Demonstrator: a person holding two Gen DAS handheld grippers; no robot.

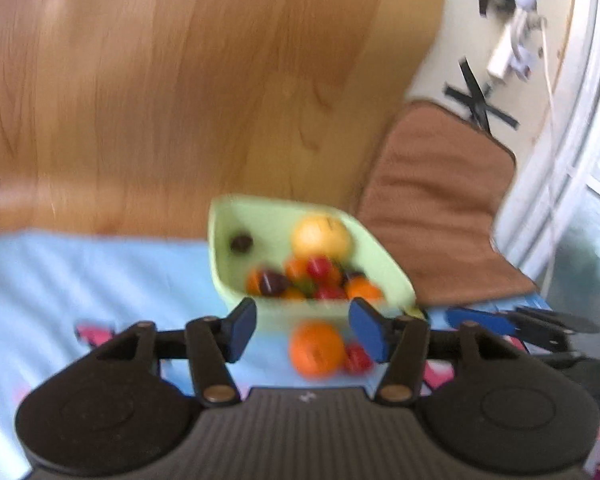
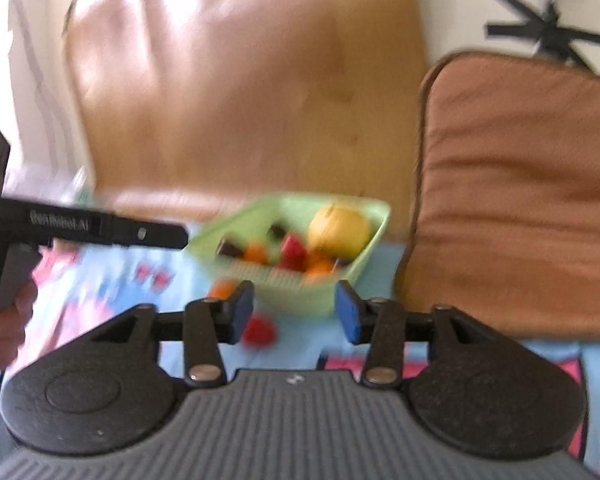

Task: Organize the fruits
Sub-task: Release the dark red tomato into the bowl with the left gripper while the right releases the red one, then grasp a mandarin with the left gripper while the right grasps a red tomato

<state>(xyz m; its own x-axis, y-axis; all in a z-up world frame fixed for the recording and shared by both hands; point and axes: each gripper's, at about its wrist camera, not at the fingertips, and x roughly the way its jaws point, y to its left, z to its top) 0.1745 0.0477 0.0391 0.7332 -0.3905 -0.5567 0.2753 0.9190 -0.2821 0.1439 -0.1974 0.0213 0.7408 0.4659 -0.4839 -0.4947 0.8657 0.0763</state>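
A light green basket sits on a light blue cloth and holds a large yellow fruit and several small orange, red and dark fruits. An orange and a red fruit lie on the cloth in front of the basket. My left gripper is open and empty, with the orange between its fingers. My right gripper is open and empty, just above the red fruit. Both views are blurred.
The blue cloth with pink prints covers the near part of a wooden table. A chair with a brown cushion stands right of the basket. The right gripper's fingers show at the right in the left view.
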